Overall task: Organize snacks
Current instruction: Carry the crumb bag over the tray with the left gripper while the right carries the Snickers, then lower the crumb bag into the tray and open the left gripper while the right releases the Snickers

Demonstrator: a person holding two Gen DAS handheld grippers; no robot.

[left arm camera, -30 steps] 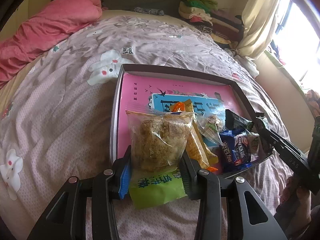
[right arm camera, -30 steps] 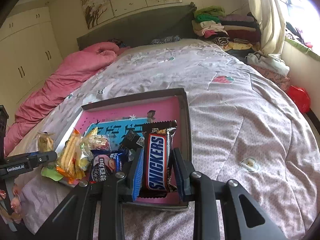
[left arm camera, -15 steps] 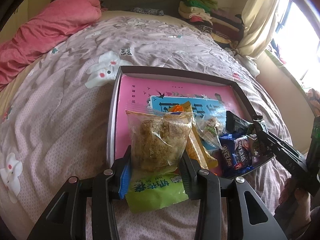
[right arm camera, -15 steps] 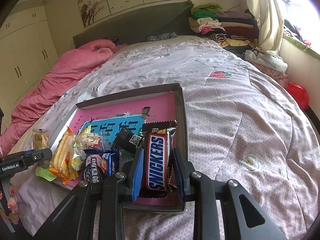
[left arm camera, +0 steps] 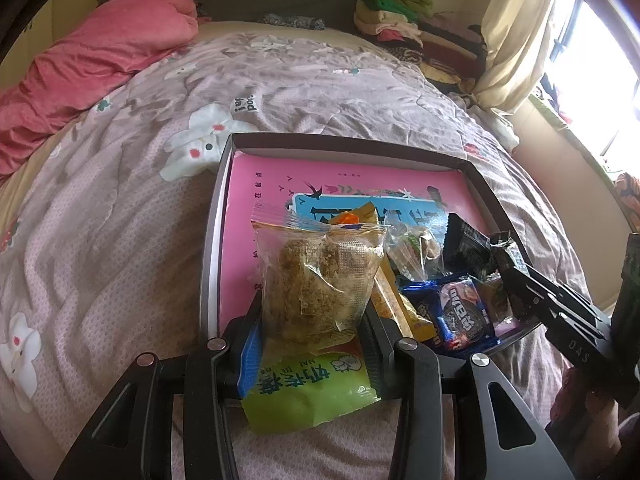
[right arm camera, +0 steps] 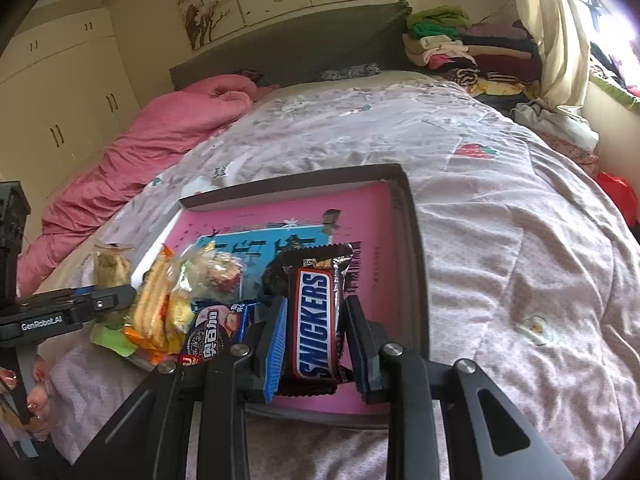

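Note:
A dark-rimmed tray (left arm camera: 216, 216) with a pink and blue lining lies on the bed; it also shows in the right wrist view (right arm camera: 412, 248). My left gripper (left arm camera: 312, 316) is shut on a clear bag of brown puffed snack (left arm camera: 320, 284) with a green label, held over the tray's near left corner. My right gripper (right arm camera: 316, 332) is shut on a Snickers bar (right arm camera: 316, 316) over the tray's near right part. In the tray lie an Oreo pack (left arm camera: 460, 312), a yellow cracker pack (right arm camera: 156, 308), a clear candy bag (right arm camera: 212, 272) and a black packet (left arm camera: 464, 248).
The bed has a mauve quilt (left arm camera: 120, 220) with white flower prints. A pink duvet (left arm camera: 100, 64) is bunched at the far left. Folded clothes (right arm camera: 460, 48) are stacked at the headboard's right. A curtain and window are at the right.
Both grippers keep their hold. The views have shifted slightly, with the tray a little farther from the left gripper and the Snickers bar still over the tray.

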